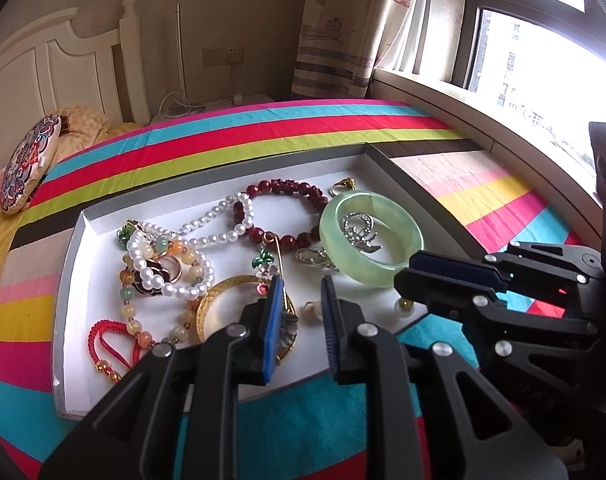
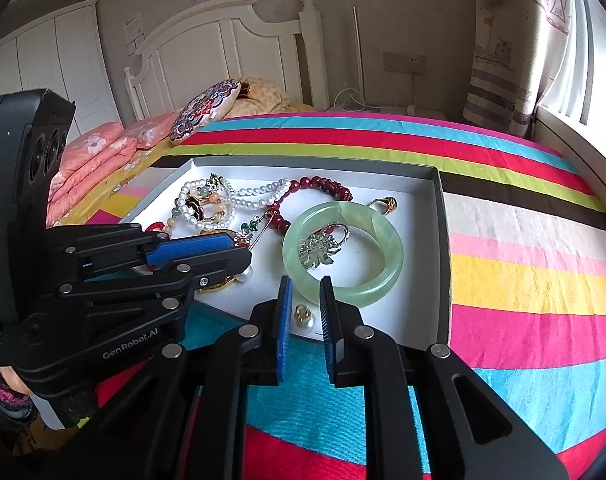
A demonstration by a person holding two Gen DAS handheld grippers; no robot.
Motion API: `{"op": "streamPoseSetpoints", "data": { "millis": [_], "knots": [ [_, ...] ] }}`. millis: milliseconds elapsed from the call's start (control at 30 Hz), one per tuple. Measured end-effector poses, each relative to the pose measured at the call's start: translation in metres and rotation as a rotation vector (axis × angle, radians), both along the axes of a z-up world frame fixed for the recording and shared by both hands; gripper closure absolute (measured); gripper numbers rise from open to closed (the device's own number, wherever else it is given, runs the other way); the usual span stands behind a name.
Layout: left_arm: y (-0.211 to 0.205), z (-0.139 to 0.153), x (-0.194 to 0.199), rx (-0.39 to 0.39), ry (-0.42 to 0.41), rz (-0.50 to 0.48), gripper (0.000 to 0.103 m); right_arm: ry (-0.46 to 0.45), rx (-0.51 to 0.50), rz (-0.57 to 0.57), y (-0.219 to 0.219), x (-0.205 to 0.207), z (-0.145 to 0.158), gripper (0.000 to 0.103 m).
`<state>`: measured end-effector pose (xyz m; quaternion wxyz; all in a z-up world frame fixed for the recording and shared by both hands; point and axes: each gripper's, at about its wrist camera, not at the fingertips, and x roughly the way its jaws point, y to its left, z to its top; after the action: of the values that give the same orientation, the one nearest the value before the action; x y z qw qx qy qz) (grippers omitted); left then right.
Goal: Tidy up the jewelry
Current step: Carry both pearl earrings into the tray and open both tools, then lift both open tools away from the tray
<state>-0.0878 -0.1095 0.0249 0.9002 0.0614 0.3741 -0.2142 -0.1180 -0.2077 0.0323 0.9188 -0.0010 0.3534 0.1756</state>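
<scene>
Striped bedspread (image 2: 503, 240) carries the tray (image 2: 439, 240); right gripper (image 2: 305, 300) (fingers parted, empty) frames the pearl earring (image 2: 303, 316) just ahead, left gripper (image 1: 301, 300) likewise parted.

I see the gold bangle (image 1: 227, 304) half hidden behind my left gripper (image 1: 301, 312), silver brooch (image 2: 323, 246) detail too small to read, curtain (image 1: 355, 20) cut off at top

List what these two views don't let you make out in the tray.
- Gold bangle: left wrist view, near side behind the left gripper; right wrist view, mostly behind that gripper's fingers.
- Red cord bracelet: right wrist view shows only a tip past the left gripper.
- Silver brooch inside the jade bangle: its design is too small to read.
- Tray: near edge hidden by both grippers, including the right gripper.
</scene>
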Motion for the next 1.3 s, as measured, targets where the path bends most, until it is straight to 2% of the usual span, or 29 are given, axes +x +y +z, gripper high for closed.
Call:
{"op": "streamPoseSetpoints", "data": {
  "millis": [133, 200, 367, 467, 600, 767, 833, 900, 1033, 1200, 1300],
  "knots": [
    [0.002, 0.002, -0.002, 0.000, -0.013, 0.011, 0.060, -0.007, 0.020, -0.018, -0.004, -0.002, 0.001, 0.084],
    [0.004, 0.003, -0.003, -0.003, -0.020, 0.026, 0.046, -0.010, 0.035, -0.030, -0.007, -0.003, 0.001, 0.075],
    [0.015, 0.005, -0.002, -0.024, -0.026, 0.077, 0.027, -0.017, 0.067, -0.049, -0.014, -0.004, 0.002, 0.070],
    [0.022, 0.008, -0.003, -0.036, -0.041, 0.117, 0.017, -0.028, 0.086, -0.067, -0.019, -0.006, 0.003, 0.059],
    [0.031, 0.013, -0.007, -0.040, -0.078, 0.166, 0.003, -0.048, 0.117, -0.091, -0.026, -0.008, 0.006, 0.038],
    [0.045, 0.023, -0.020, -0.016, -0.120, 0.252, 0.002, -0.070, 0.138, -0.148, -0.034, -0.014, 0.011, 0.024],
    [0.056, 0.029, -0.032, -0.043, -0.156, 0.280, 0.002, -0.094, 0.142, -0.169, -0.036, -0.022, 0.015, 0.016],
    [0.068, 0.034, -0.045, -0.077, -0.190, 0.308, 0.002, -0.100, 0.143, -0.176, -0.035, -0.030, 0.016, 0.016],
    [0.089, 0.038, -0.062, -0.116, -0.209, 0.400, 0.002, -0.122, 0.119, -0.193, -0.026, -0.046, 0.018, 0.016],
    [0.105, 0.039, -0.074, -0.104, -0.237, 0.457, 0.002, -0.179, 0.065, -0.172, -0.013, -0.064, 0.027, 0.016],
    [0.107, 0.033, -0.071, -0.101, -0.207, 0.468, 0.002, -0.176, 0.061, -0.172, -0.009, -0.063, 0.027, 0.016]
  ]
}}
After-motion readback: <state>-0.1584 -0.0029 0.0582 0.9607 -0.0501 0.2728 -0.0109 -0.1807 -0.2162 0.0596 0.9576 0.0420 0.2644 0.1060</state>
